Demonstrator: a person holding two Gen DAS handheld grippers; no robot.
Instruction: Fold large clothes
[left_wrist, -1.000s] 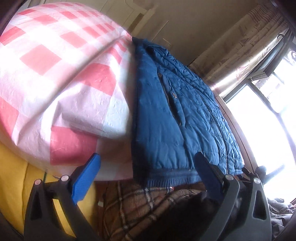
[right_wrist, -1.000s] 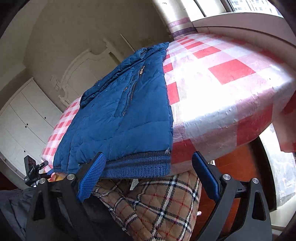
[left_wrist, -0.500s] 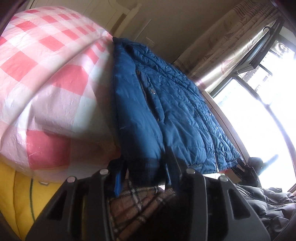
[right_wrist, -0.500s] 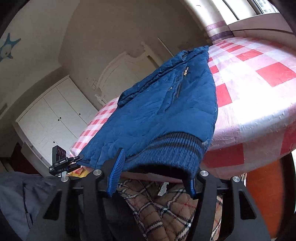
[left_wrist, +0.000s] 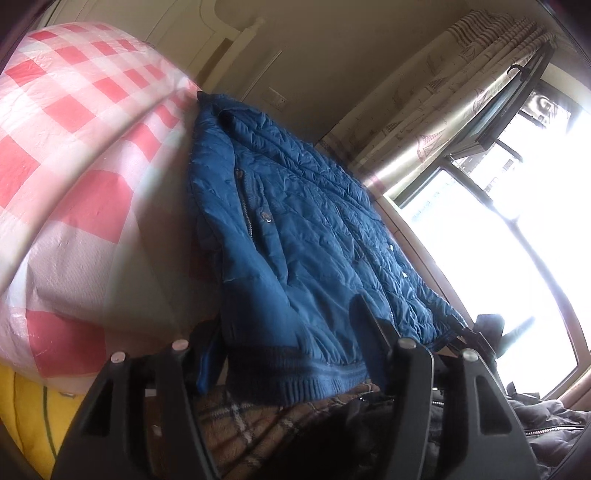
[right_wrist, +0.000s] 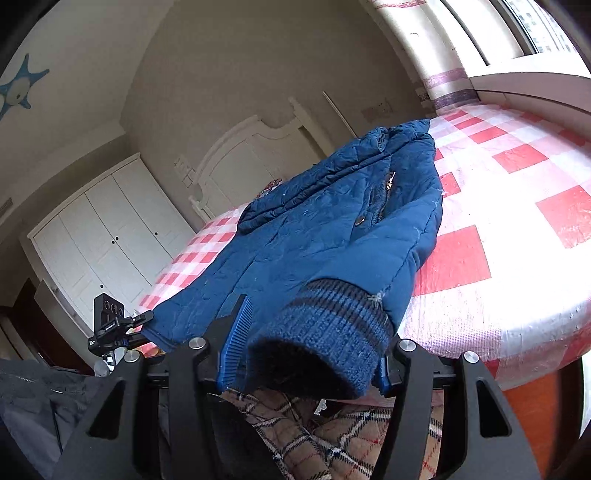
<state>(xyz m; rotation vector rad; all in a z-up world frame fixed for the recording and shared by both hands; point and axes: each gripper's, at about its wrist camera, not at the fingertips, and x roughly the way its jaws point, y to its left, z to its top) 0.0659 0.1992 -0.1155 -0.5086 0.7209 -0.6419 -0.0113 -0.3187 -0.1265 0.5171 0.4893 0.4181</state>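
The left tongs (left_wrist: 288, 365) and right tongs (right_wrist: 306, 347) each clamped the blue jacket's (right_wrist: 332, 236) ribbed hem (right_wrist: 325, 332). Gripping both corners probably let the bottom lift evenly off the checkered bed cover (right_wrist: 517, 206) for folding upward.

Both tongs (left_wrist: 291, 354) (right_wrist: 308, 347) clamped jacket hem (right_wrist: 325, 328), lifting.

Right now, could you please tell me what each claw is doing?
Left claw: closed on the jacket hem, after just opening a little.
Right claw: closed on the hem's other end.
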